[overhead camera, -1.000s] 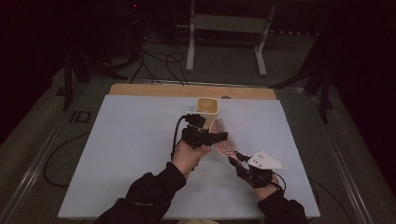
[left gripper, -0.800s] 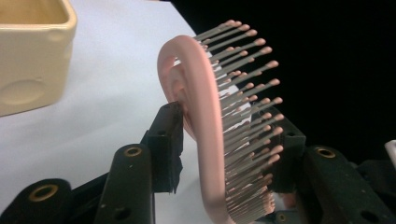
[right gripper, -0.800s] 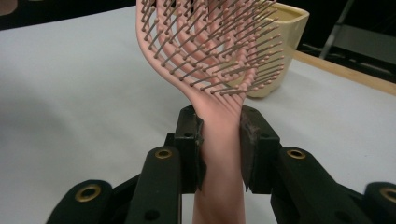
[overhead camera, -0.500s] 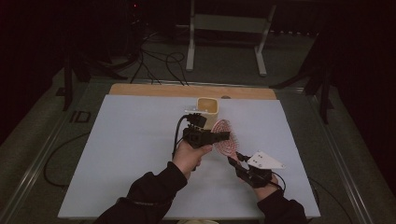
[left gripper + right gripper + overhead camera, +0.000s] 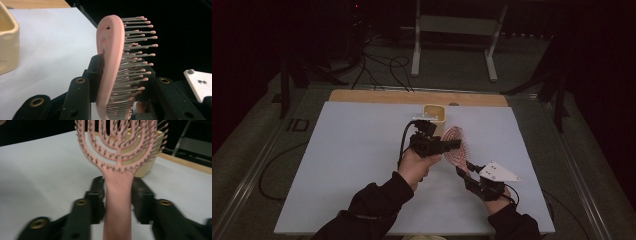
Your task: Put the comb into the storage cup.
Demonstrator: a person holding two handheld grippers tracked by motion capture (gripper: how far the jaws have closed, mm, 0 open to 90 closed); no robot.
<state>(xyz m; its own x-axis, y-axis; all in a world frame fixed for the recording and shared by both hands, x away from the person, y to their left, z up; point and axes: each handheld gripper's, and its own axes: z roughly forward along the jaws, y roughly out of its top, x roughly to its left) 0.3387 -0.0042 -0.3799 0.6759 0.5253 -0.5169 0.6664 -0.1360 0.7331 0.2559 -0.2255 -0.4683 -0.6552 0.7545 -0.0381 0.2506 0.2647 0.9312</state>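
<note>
Left gripper view: the pink vented hairbrush [image 5: 110, 65], held above the table's middle, is pinched edge-on by the left gripper [image 5: 117, 72]; in the right gripper view its handle is flanked by the right gripper [image 5: 117, 195], whose jaws have just been opening; a cream tub [image 5: 150, 155] is seen beyond.

The cream container [image 5: 435, 116] stands toward the far edge of the white surface [image 5: 337, 165], and everything else is placed from it. To its left the surface lies bare all the way to the edge, a wide lane for a hand. To its right a bare stretch also runs to the edge. Just in front of it the way is crowded: the left gripper [image 5: 452, 145] holds the pink hairbrush [image 5: 455, 147] upright there, bristles facing right, close to the container's near wall. Nearer still, the right gripper [image 5: 463, 169] sits about the brush handle, its jaws just easing apart, so that middle lane is blocked. Behind the container runs a wooden strip [image 5: 377, 96].
</note>
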